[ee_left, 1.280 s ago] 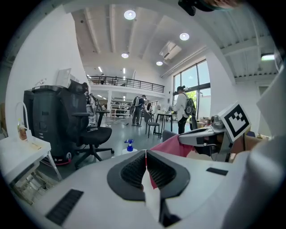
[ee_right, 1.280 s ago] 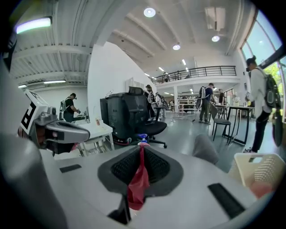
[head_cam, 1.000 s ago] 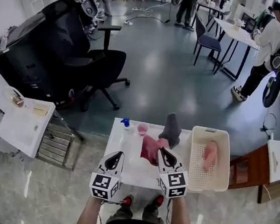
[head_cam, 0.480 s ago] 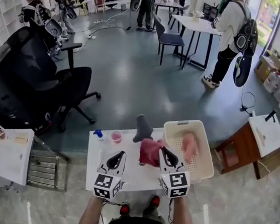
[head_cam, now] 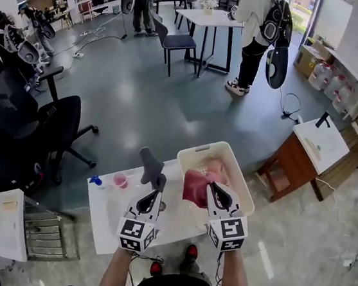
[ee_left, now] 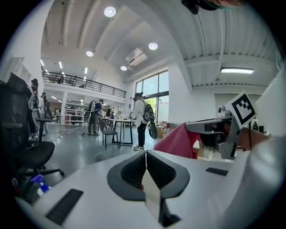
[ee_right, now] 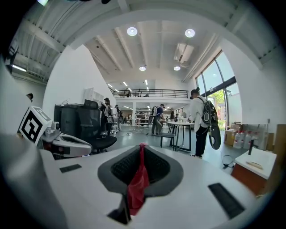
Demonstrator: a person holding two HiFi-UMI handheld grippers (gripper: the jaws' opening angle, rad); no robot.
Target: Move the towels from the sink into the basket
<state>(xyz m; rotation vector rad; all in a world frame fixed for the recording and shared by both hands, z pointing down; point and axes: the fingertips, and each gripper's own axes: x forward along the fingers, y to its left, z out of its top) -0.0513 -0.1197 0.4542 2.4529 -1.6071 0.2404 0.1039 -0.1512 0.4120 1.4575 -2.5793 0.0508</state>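
Here, the red towel (head_cam: 196, 185) hangs from the right gripper (ee_right: 142, 150) (above the basket (head_cam: 199, 149)).

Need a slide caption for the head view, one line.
Right gripper holds a red towel at the basket, pink towel inside; left gripper shut, empty.

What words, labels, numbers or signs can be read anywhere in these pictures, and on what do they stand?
None can be read.
Black-and-white square markers, patterns and not letters: on the cubes of the left gripper and the right gripper.
Any print on the cardboard box and the bottles by the far wall: too small to read.
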